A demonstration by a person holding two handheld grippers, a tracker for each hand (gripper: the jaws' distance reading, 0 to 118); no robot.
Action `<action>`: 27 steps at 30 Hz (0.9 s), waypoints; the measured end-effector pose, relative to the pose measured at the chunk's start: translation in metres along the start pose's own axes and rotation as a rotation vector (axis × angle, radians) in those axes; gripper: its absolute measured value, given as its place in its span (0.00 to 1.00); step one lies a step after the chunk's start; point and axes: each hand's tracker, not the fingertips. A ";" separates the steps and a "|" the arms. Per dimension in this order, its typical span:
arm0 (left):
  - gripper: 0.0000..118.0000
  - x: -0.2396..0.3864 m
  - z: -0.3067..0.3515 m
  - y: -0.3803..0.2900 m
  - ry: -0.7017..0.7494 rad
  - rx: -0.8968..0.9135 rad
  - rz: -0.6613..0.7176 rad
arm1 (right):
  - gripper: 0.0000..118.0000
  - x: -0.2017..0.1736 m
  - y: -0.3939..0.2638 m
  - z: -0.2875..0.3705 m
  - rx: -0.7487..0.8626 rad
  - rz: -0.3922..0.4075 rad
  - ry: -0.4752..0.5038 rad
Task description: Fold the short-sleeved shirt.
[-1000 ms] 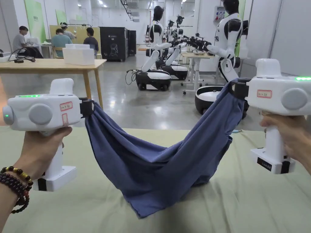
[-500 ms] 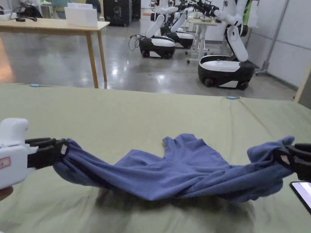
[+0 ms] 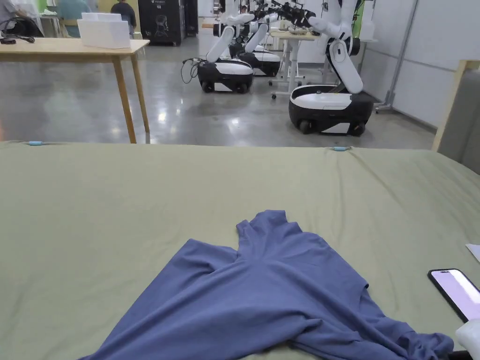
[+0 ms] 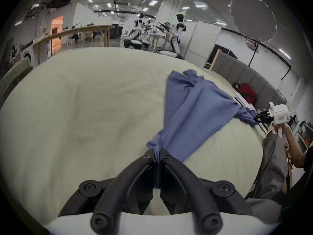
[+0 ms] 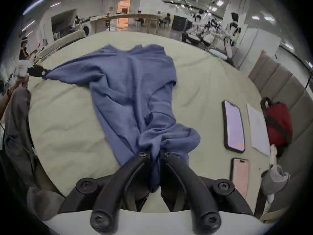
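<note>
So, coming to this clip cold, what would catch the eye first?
The blue shirt lying rumpled on the green table cover, with the left gripper and the right gripper each shut on a bunched corner at its near end. Next, a lit phone lies beside the shirt on the right.

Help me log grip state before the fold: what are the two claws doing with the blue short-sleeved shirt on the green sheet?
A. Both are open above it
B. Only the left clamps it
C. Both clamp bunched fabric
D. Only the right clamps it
C: the left claw and the right claw each pinch a gathered corner of the blue short-sleeved shirt, which lies spread on the green sheet.
</note>
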 end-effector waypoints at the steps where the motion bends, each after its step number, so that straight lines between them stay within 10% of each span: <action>1: 0.02 0.000 -0.002 -0.002 0.000 -0.001 0.004 | 0.11 0.002 0.000 -0.002 -0.005 -0.001 0.004; 4: 0.09 -0.002 -0.003 -0.004 -0.003 0.000 0.008 | 0.44 0.015 -0.010 -0.007 -0.019 -0.001 0.000; 6: 0.63 -0.004 0.001 -0.004 -0.003 0.034 0.020 | 0.91 0.018 -0.017 0.001 0.026 0.002 -0.011; 7: 0.94 -0.004 0.002 -0.002 -0.009 0.028 0.025 | 0.98 0.020 -0.018 0.010 0.077 -0.015 -0.003; 11: 0.98 -0.015 0.047 0.007 0.065 0.086 0.004 | 0.97 0.012 -0.020 0.075 0.264 -0.099 -0.042; 13: 0.89 -0.007 0.068 0.003 0.096 0.163 0.014 | 0.93 0.004 -0.023 0.108 0.362 -0.144 -0.055; 16: 0.03 0.007 0.106 0.000 0.118 0.291 0.031 | 0.24 -0.012 -0.031 0.147 0.512 -0.193 -0.044; 17: 0.00 0.009 0.115 -0.003 0.155 0.295 0.032 | 0.01 -0.018 -0.031 0.154 0.532 -0.194 -0.076; 25: 0.00 0.011 0.111 -0.007 0.085 0.249 0.022 | 0.01 -0.064 -0.006 0.185 0.570 -0.106 -0.064; 27: 0.38 0.011 0.087 -0.003 0.020 0.184 0.019 | 0.01 -0.068 -0.003 0.186 0.568 -0.089 -0.053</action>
